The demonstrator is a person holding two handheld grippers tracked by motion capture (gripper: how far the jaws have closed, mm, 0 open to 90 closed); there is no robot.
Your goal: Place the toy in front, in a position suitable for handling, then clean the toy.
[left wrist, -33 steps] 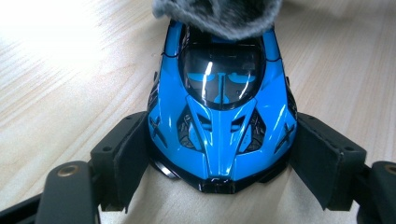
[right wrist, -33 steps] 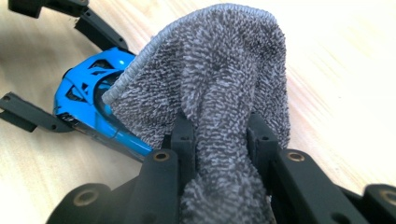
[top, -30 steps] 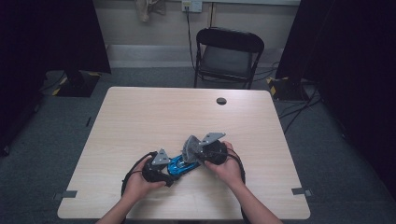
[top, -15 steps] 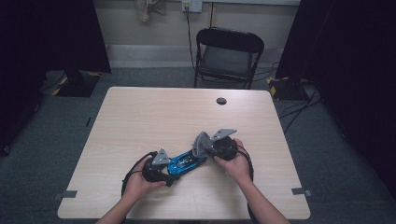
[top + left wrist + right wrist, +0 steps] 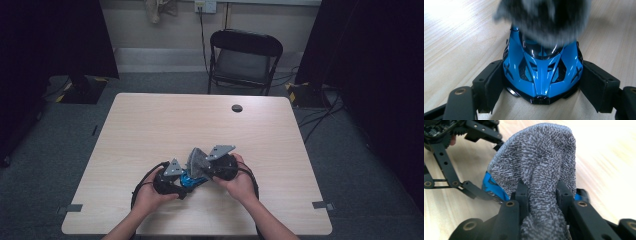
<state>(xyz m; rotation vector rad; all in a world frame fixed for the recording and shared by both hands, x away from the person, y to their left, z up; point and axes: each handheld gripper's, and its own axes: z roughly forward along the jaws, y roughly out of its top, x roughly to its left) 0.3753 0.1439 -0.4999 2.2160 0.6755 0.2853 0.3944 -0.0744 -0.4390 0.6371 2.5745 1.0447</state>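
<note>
— Blue toy car [image 5: 542,72]: where is it?

— On the pale wooden desk [image 5: 150,130], near my edge. My left tool [image 5: 181,181] clamps it by both flanks, pads pressed to its sides, nose pointing back at my hand.

— And your right tool [image 5: 197,167]?

— Its jaws are pinched tight on a grey terry cloth [image 5: 539,167]. The cloth lies over the car's roof; it looks to be touching, though the left gripper view is blurred there.
</note>
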